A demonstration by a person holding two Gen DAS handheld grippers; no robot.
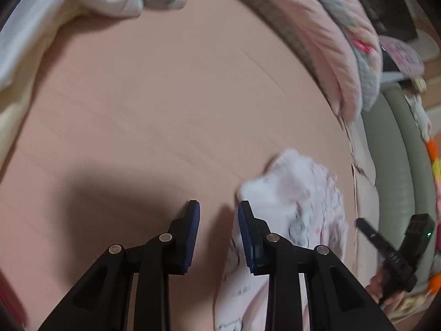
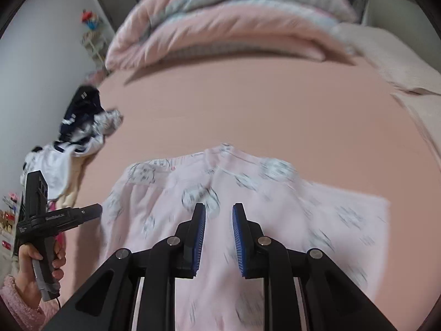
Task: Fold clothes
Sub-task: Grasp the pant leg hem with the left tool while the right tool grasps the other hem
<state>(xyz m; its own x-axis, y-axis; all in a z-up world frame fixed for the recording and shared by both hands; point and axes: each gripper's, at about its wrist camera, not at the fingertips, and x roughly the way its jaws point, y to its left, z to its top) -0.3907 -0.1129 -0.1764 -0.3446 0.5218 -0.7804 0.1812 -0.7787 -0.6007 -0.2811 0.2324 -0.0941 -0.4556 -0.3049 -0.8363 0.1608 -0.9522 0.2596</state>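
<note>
A pale pink garment with a grey print (image 2: 248, 220) lies spread on the pink bed sheet (image 2: 248, 104). Above its middle my right gripper (image 2: 219, 212) hangs open with nothing between its blue pads. In the left wrist view the same garment (image 1: 297, 198) shows bunched at the lower right, with a white inner side turned up. My left gripper (image 1: 219, 209) is open over the bare sheet (image 1: 165, 110), its right finger at the garment's edge. The left gripper (image 2: 93, 211) also shows from the right wrist view, held in a hand at the garment's left edge.
A heap of white, navy and grey clothes (image 2: 74, 143) sits at the bed's left side. A folded pink quilt (image 2: 220, 27) lies across the far end. In the left wrist view, a grey padded bed frame (image 1: 397, 151) runs along the right.
</note>
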